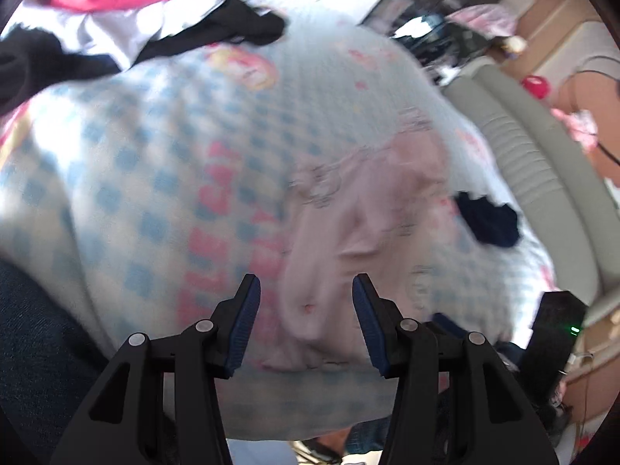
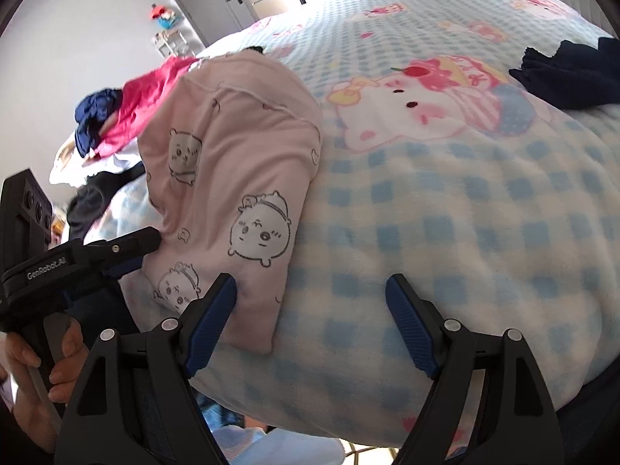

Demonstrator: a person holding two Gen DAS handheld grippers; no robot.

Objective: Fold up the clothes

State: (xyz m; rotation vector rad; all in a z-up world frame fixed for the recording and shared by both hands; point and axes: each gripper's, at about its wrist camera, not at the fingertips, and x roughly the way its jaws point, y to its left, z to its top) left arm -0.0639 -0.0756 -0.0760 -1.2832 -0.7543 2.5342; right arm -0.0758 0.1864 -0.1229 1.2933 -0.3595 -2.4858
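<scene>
The pink garment (image 2: 232, 178) lies lengthwise away from both grippers on the bed (image 2: 445, 232); left gripper (image 1: 306, 310) half-open over its near end, right gripper (image 2: 310, 310) wide open, empty, straddling its right edge

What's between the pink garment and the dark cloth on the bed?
Only bare blanket, with its cartoon cat print. The right wrist view shows it clearly between the pink garment and the dark cloth.

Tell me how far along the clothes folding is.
Early. The pink garment lies on the checked blanket roughly doubled over but rumpled; both the left gripper and right gripper stand open beside it, holding nothing. The heap with the red garment looks untouched, and the dark garment lies apart.
</scene>
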